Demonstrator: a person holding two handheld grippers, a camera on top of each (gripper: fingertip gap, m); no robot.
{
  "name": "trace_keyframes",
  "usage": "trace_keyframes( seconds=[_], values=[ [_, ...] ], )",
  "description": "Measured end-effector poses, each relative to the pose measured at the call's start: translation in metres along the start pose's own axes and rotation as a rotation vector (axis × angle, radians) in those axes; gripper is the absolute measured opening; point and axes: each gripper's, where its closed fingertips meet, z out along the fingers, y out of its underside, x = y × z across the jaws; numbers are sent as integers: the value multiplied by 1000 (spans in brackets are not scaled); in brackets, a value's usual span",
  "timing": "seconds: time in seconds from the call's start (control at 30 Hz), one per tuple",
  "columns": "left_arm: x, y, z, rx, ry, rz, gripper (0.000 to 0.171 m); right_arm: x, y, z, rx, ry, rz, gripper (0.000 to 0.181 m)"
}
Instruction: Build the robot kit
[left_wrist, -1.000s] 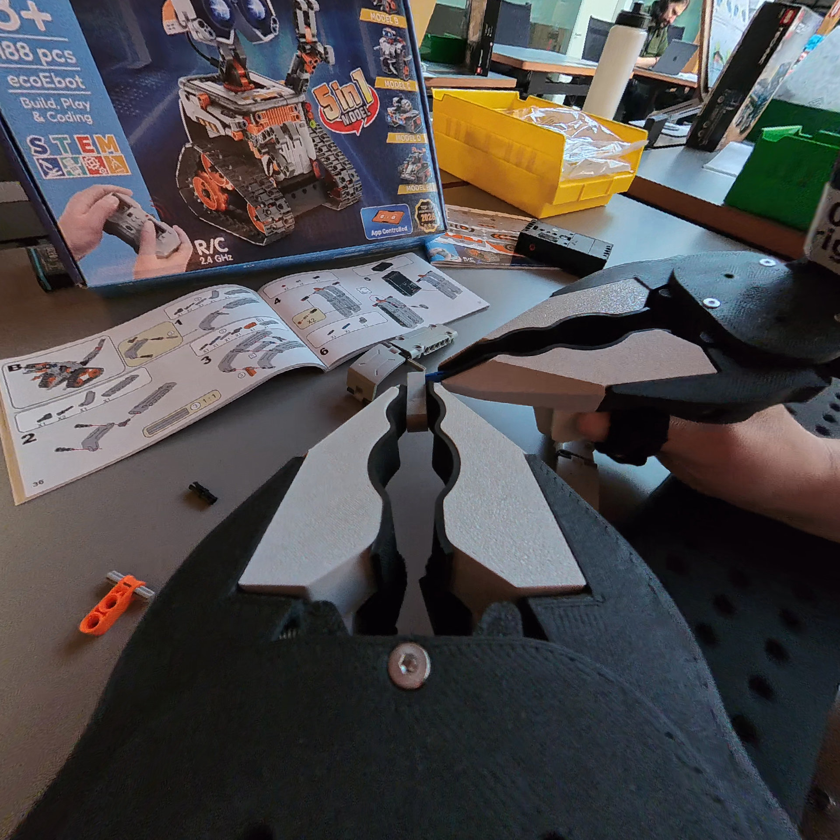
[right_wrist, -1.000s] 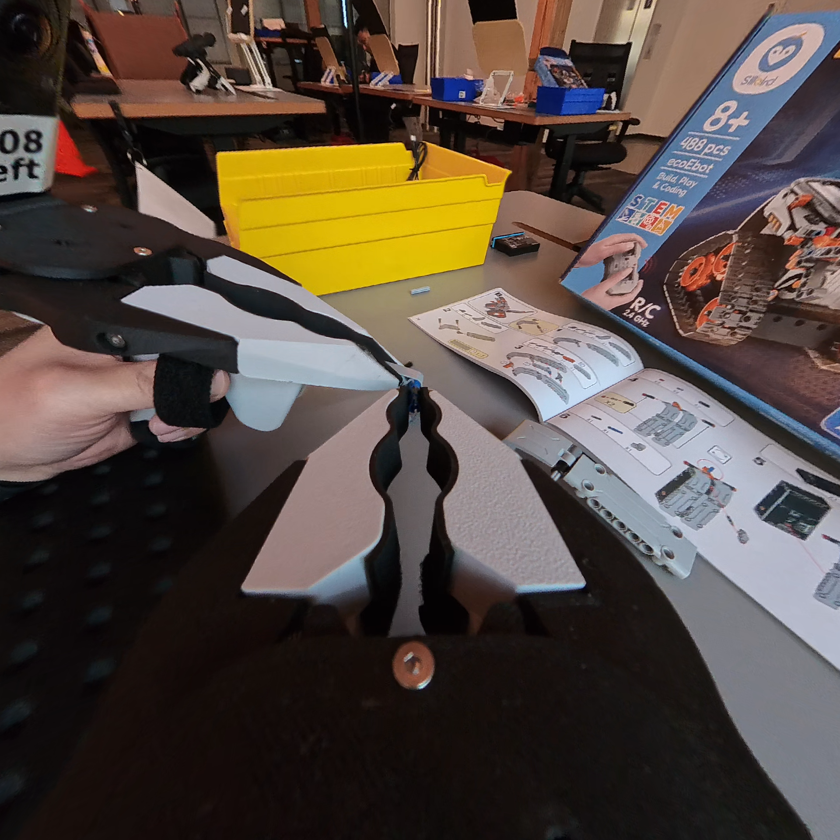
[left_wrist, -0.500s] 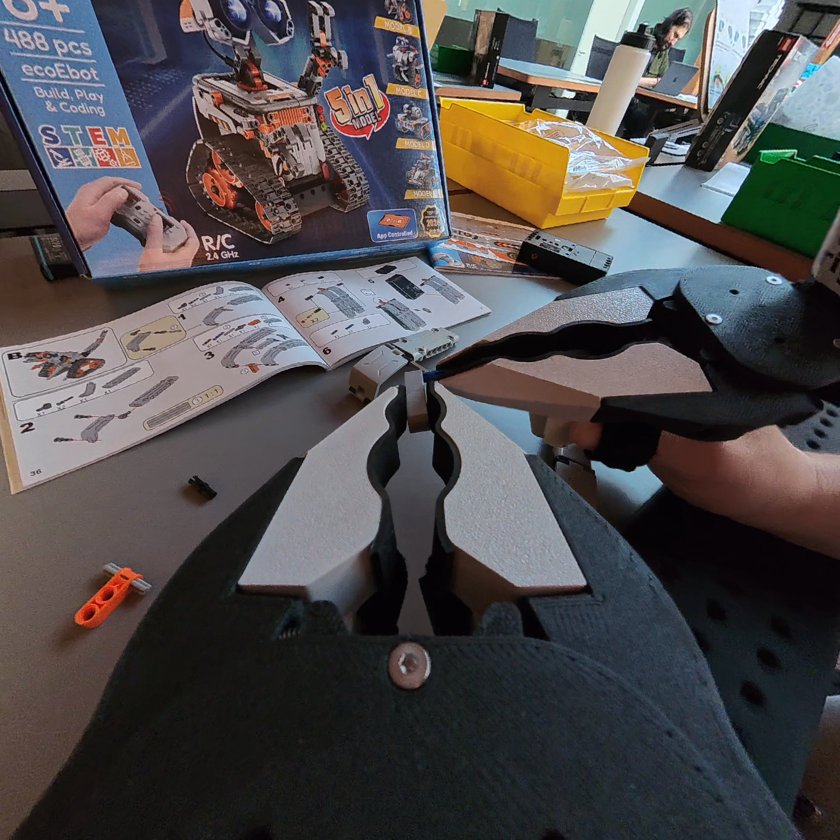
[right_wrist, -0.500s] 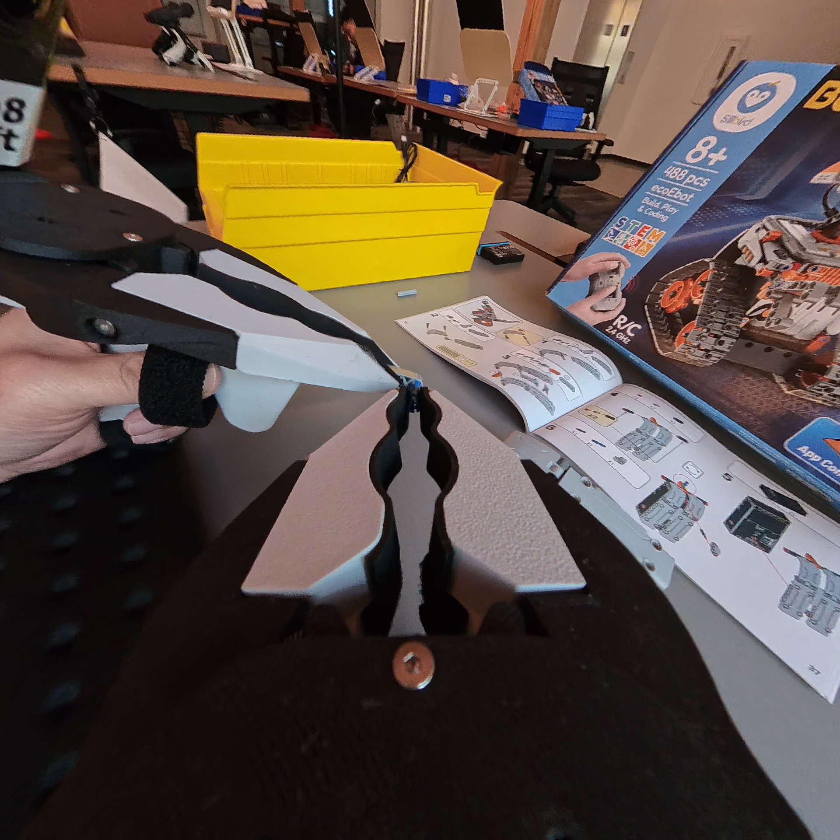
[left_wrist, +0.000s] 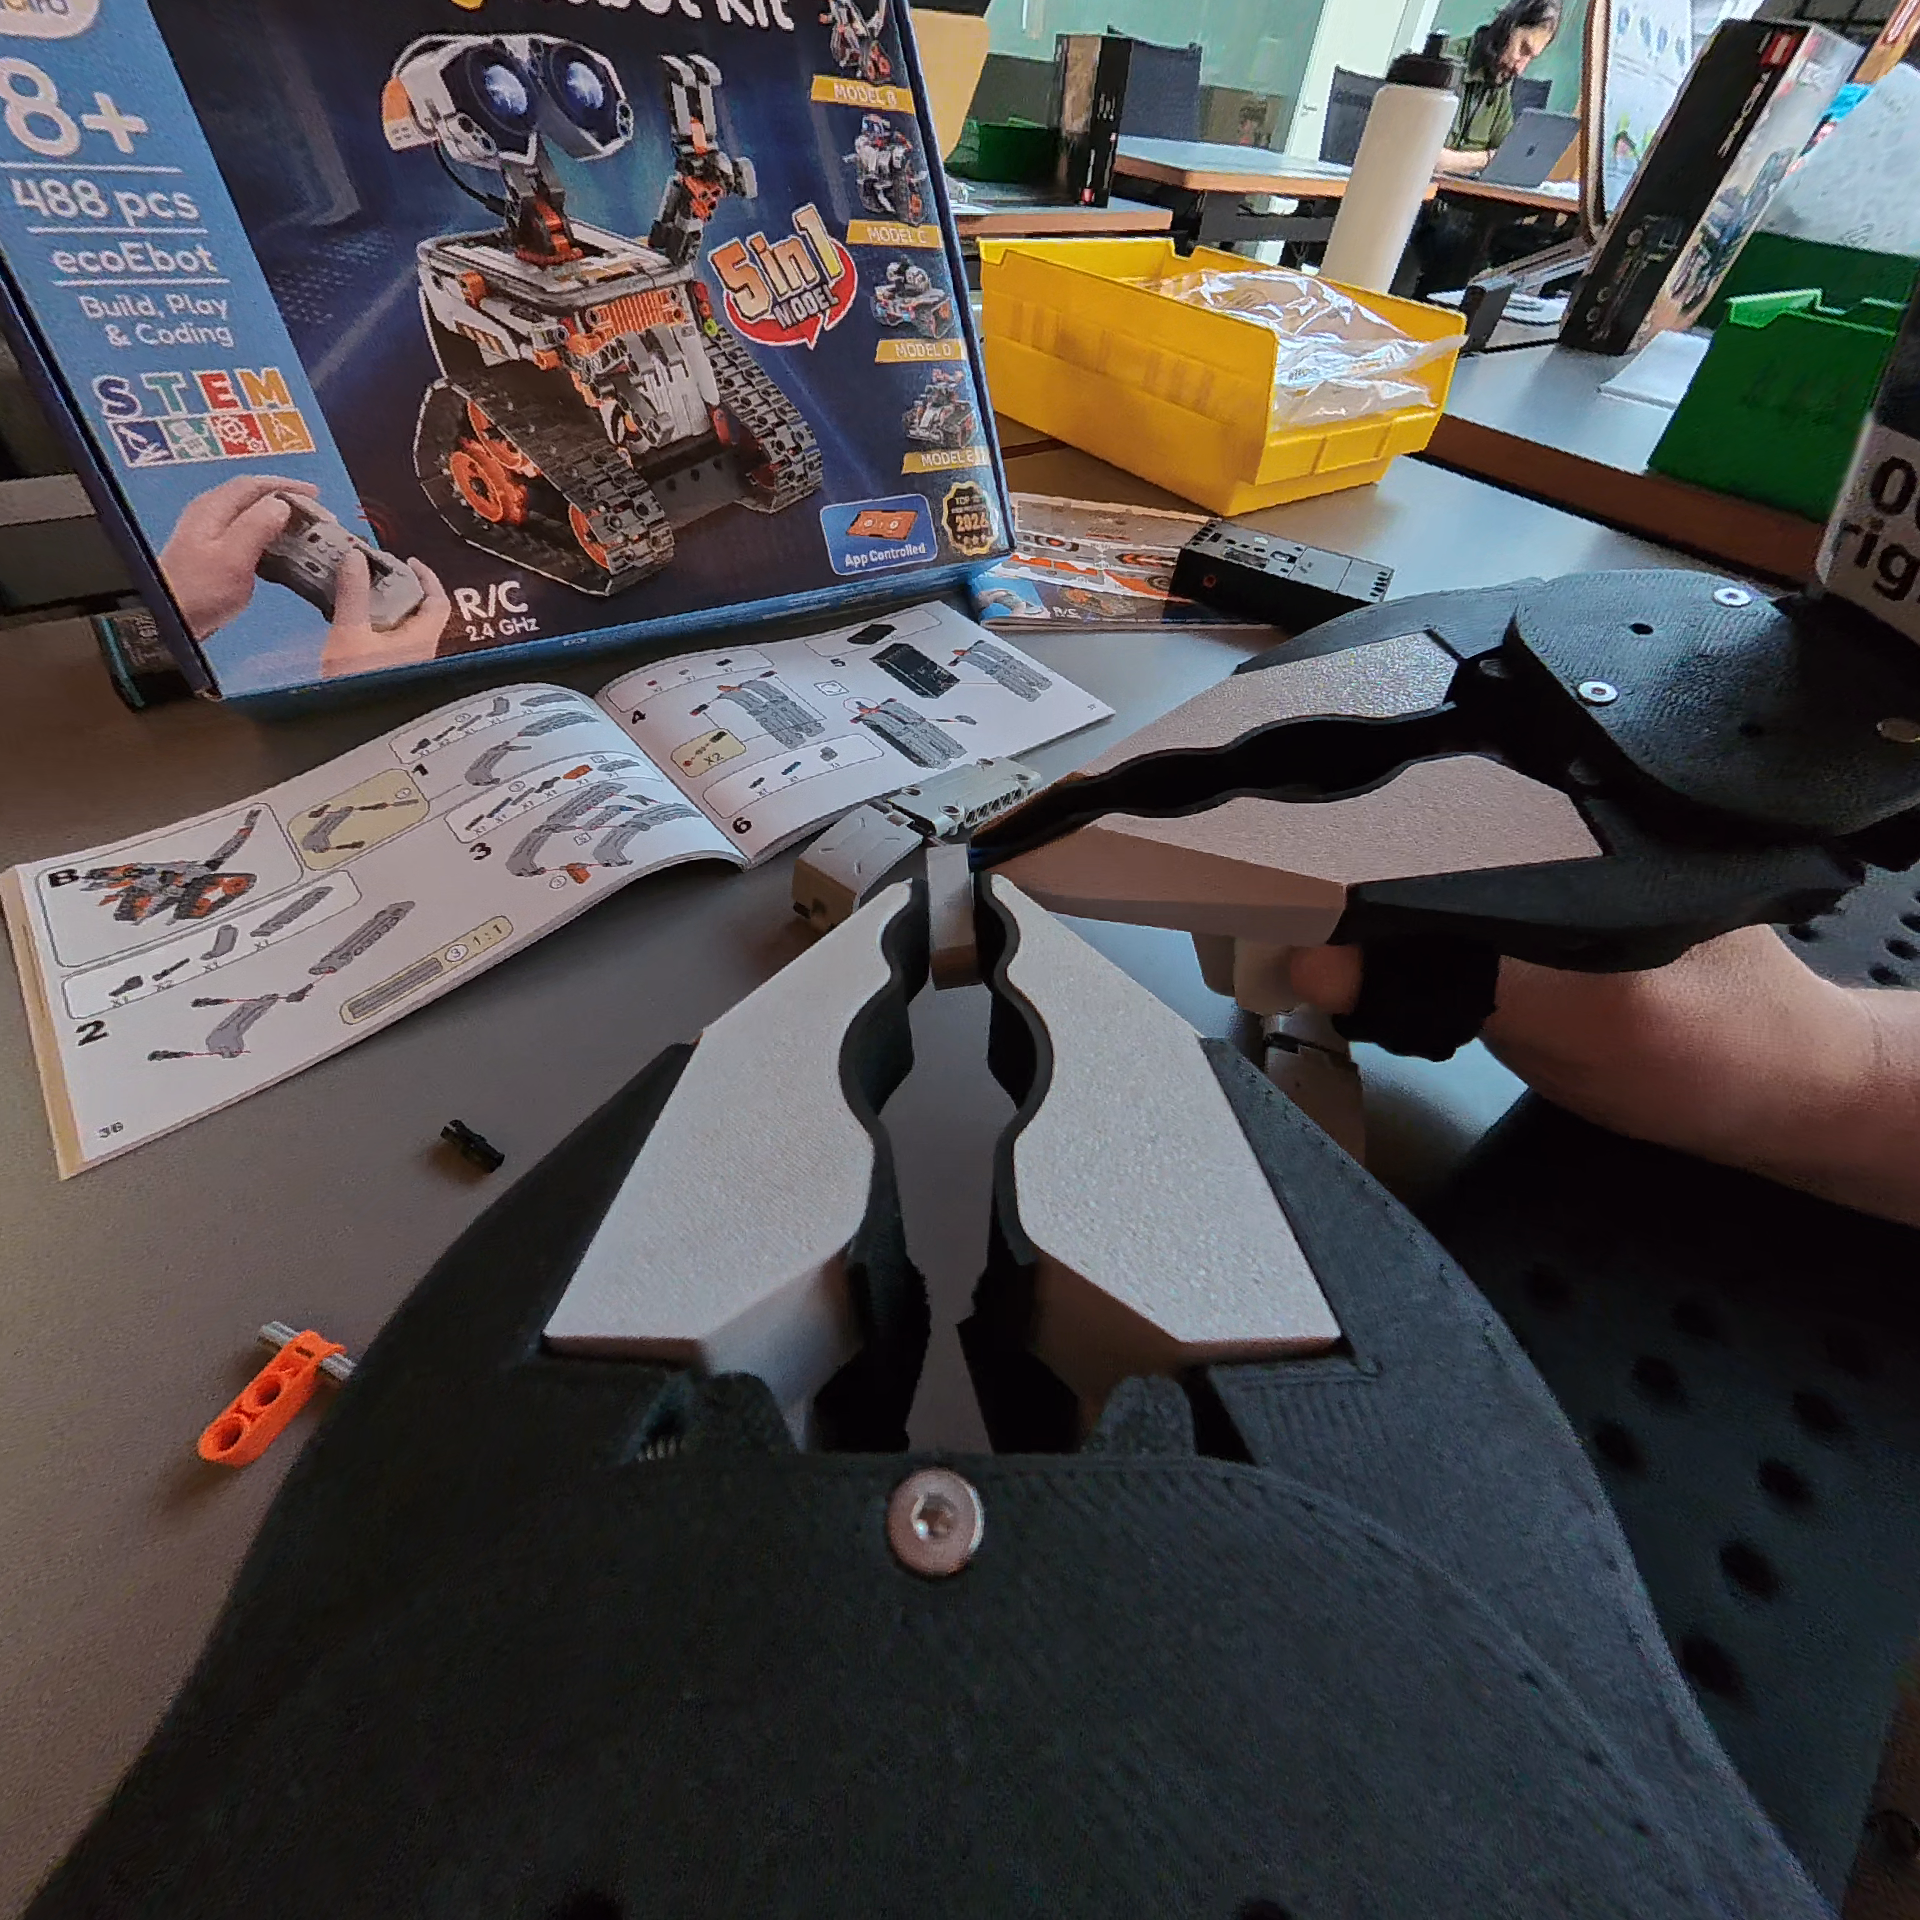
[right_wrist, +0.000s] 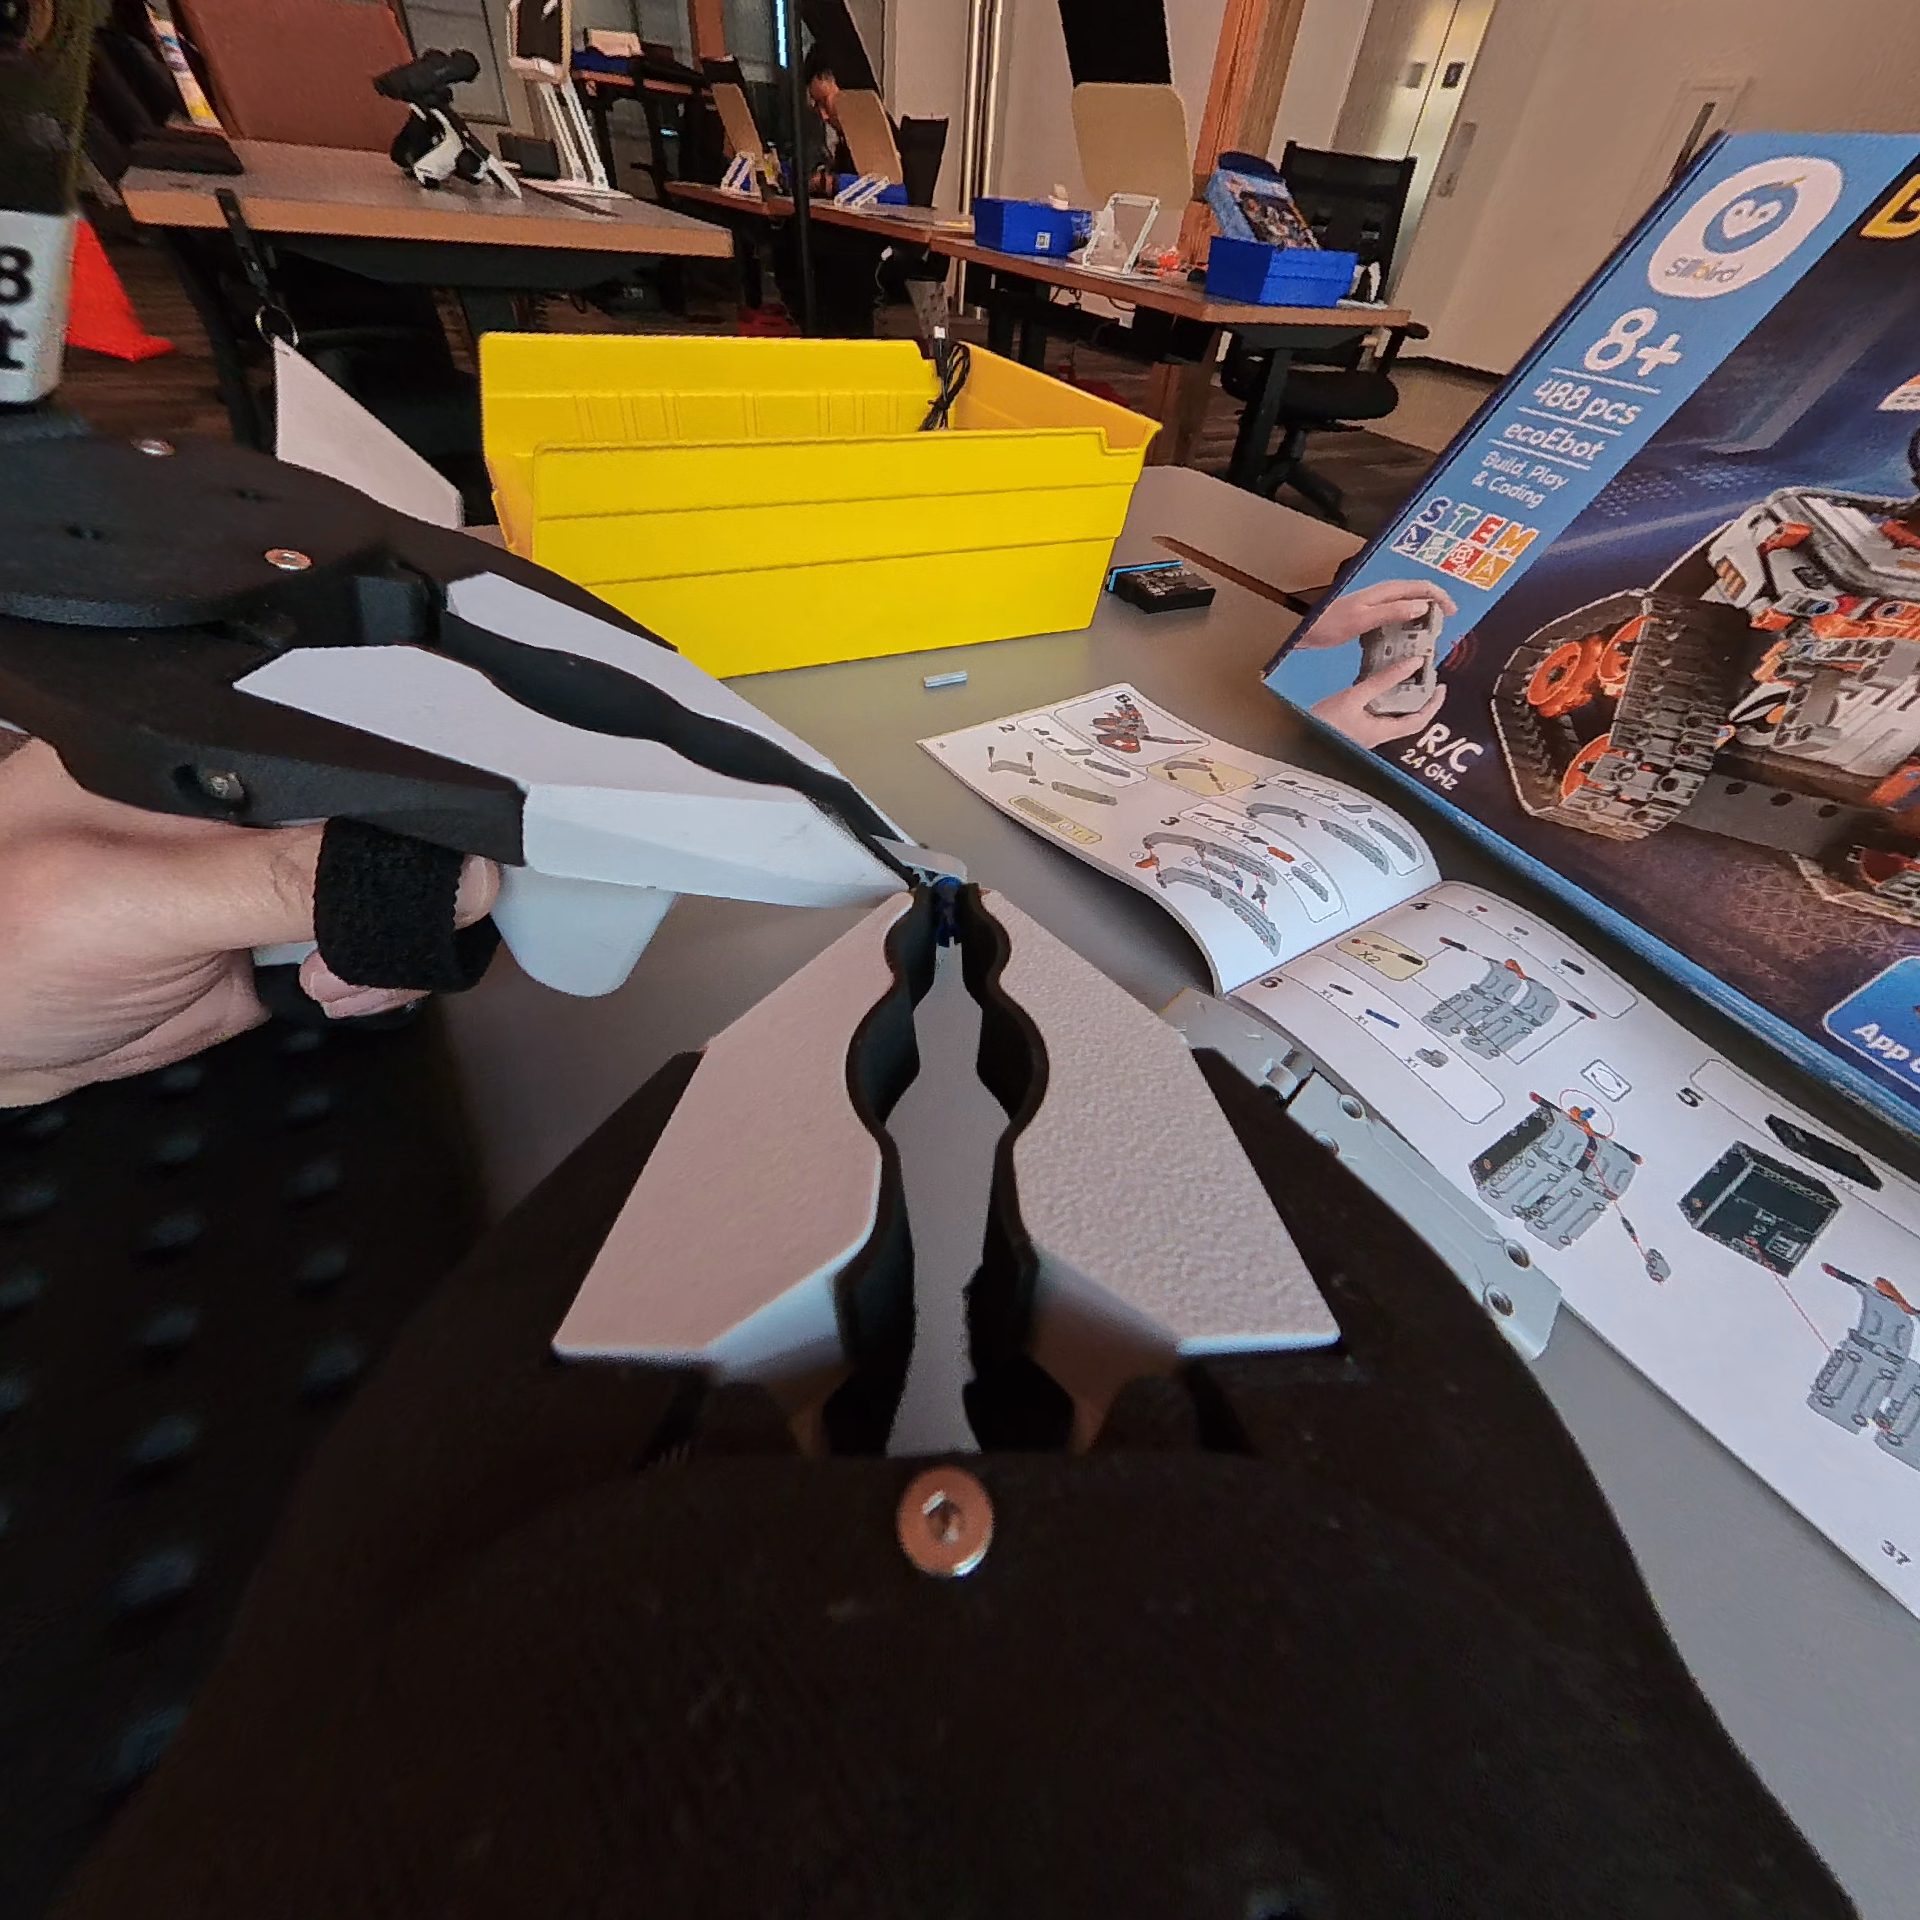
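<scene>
On the grey tabletop (left_wrist: 312, 1226), at the far left of the left wrist view, lies a small orange perforated plastic connector with a grey pin through it (left_wrist: 268, 1398), and a little farther in sits a tiny black plastic peg (left_wrist: 472, 1145), both well apart from the grippers. Behind them an open white instruction booklet with printed assembly diagrams (left_wrist: 416, 862) lies flat, and a large blue cardboard toy-robot kit box (left_wrist: 499, 312) stands upright at its far edge. Just past the booklet's near corner rests a light grey plastic motor block with a row of holes (left_wrist: 914, 821). At centre, the left gripper (left_wrist: 951, 914) is clenched on a small grey rectangular plastic brick piece (left_wrist: 951, 920), held upright between its tips above the table. The right gripper (left_wrist: 997, 831) comes in from the right, held in a hand (left_wrist: 1662, 1049), its tips pinched on a thin blue plastic pin (right_wrist: 943, 914) whose end meets the top of the grey piece; in the right wrist view only a sliver of blue shows between the black pads (right_wrist: 909, 935). Farther right and behind, a yellow plastic storage bin holding a clear plastic bag (left_wrist: 1195, 384) stands on the table, with a black rectangular battery-like box (left_wrist: 1283, 571) lying in front of it.
</scene>
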Motion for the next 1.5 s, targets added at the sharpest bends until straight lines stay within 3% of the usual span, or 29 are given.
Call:
trace_keyframes(
  seconds=[0.17,0.2,0.23,0.27,0.47,0.57,0.67,0.73,0.83,1.07,1.5],
  values=[
    [3,-5,-2,31,65,-44,6,-2,-5,-4,44,-75,50,4],
    [4,-6,-4,40,81,-46,6,-1,-7,-7,54,-99,56,14],
    [6,-8,-5,51,98,-40,6,-3,-10,-13,72,-155,46,42],
    [11,-10,-7,64,135,-29,6,-3,-10,-21,62,-197,27,44],
    [54,-5,-8,36,361,142,6,-18,-7,-67,38,-524,-119,45],
    [70,5,-4,12,388,291,6,-24,5,-73,-10,-584,-231,44],
    [77,14,0,-22,384,371,6,-28,15,-78,-32,-626,-247,24],
    [79,15,0,-28,393,377,6,-29,19,-81,-52,-635,-257,20],
    [79,11,-2,-6,408,351,6,-27,17,-82,-44,-605,-279,42],
    [85,9,-6,20,445,366,6,-26,18,-84,-42,-604,-279,29],
    [81,7,-4,34,405,376,7,-28,17,-79,-40,-620,-211,25]
  ],
)
